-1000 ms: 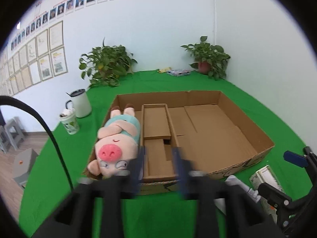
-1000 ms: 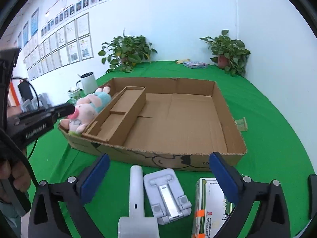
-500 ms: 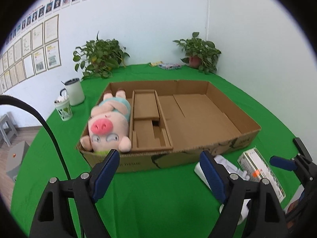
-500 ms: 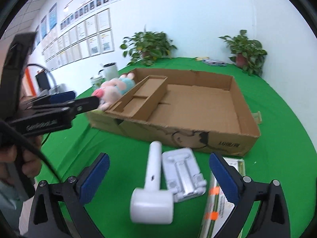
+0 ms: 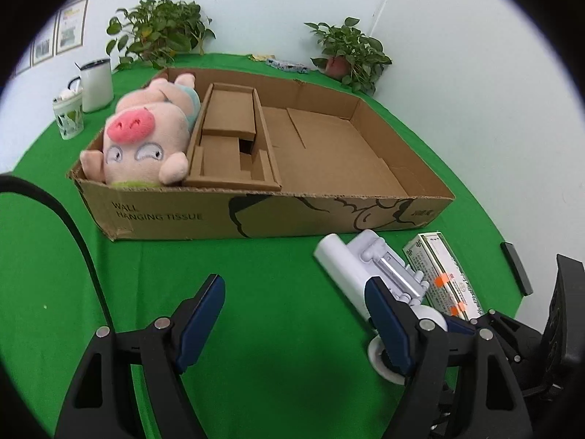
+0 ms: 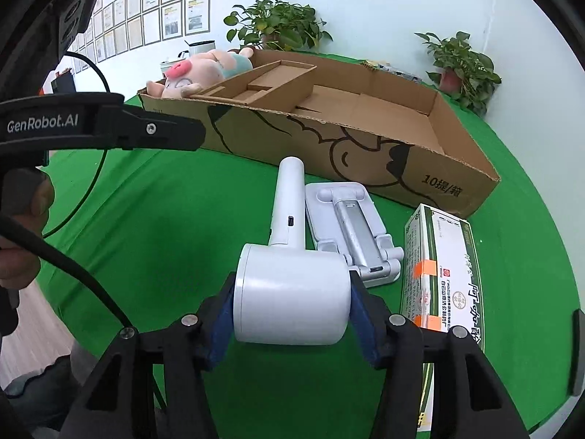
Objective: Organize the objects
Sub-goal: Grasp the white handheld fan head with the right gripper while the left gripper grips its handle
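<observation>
A shallow cardboard box (image 5: 329, 216) (image 6: 402, 168) lies on the green table. A pink pig plush (image 5: 146, 139) (image 6: 204, 69) lies in its left compartment, beside a cardboard insert (image 5: 230, 139). In front of the box lie a white hammer-shaped device (image 6: 289, 256) (image 5: 343, 267), a white folding stand (image 6: 351, 226) (image 5: 387, 263) and a green-and-white carton (image 6: 438, 267) (image 5: 438, 274). My right gripper (image 6: 292, 303) is shut on the device's round head. My left gripper (image 5: 296, 314) is open and empty above the bare cloth, left of the device.
A white mug (image 5: 97, 84) and a patterned cup (image 5: 69, 117) stand left of the box. Potted plants (image 5: 161, 33) (image 5: 351, 55) stand at the back by the white walls. The table's curved edge runs on the right.
My left gripper opened and pulled back from the box toward the table front. My right gripper moved forward and down and closed on the white device's head.
</observation>
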Motion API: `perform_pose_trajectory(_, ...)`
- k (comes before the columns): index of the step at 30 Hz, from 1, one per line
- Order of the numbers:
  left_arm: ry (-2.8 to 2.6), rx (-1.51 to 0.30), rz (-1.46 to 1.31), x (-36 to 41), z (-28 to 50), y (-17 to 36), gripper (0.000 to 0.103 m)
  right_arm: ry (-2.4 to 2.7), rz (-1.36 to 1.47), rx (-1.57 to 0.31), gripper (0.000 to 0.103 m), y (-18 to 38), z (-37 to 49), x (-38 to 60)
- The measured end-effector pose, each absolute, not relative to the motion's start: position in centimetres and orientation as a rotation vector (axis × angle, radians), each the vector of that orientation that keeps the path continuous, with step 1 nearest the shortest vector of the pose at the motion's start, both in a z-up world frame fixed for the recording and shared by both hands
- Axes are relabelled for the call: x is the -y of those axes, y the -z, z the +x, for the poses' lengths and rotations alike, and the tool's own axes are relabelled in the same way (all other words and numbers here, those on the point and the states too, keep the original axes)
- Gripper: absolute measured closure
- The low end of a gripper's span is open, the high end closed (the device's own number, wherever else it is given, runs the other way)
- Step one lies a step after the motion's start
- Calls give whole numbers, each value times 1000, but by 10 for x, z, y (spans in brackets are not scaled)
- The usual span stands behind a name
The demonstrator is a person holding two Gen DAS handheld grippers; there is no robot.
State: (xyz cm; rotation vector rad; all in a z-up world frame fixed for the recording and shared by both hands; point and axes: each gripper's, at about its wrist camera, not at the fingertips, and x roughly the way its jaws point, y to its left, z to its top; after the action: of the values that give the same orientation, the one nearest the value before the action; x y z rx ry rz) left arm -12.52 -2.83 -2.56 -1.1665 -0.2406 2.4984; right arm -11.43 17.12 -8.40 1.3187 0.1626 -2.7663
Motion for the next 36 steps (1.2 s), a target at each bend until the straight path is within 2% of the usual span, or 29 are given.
perform_pose_trajectory(3,-2385,359,-1216,34,-130,32,24,2705,1312,-42,48,78,-111,-172)
perform_pose_trajectory(4,-2352,393,-1233,35,-133,36,24,2697,1296,-9,40,75,-110,-171)
perform_pose_trajectory(5,-2327,417,-1251,35,-136,38,24,2694,1276,11,15,72,-109,-170)
perform_pose_trajectory(6,-2307,438,-1268,34,-138,41,24,2691,1247,25,4,70,-107,-169)
perform_pose_trajectory(8,-2249,475,-1300,29,-144,47,26,2679,1223,29,1,69,-107,-167)
perform_pose_trajectory(15,-2062,534,-1400,-1,-162,67,26,2659,1249,-28,3,75,-114,-159)
perform_pose_trajectory(18,-2019,524,-1441,-13,-162,74,33,2675,1273,-2,8,77,-118,-165)
perform_pose_trajectory(21,-2007,545,-1447,-15,-160,79,35,2689,1289,-14,21,80,-122,-169)
perform_pose_trajectory(23,-1990,561,-1467,-17,-160,86,48,2698,1310,-43,45,83,-124,-168)
perform_pose_trajectory(24,-1992,563,-1475,-16,-159,89,49,2688,1325,-51,47,85,-125,-167)
perform_pose_trajectory(29,-1993,575,-1521,-15,-153,91,63,2708,1349,-90,49,86,-117,-161)
perform_pose_trajectory(36,-2009,572,-1528,-20,-142,87,65,2747,1388,-181,49,88,-100,-145)
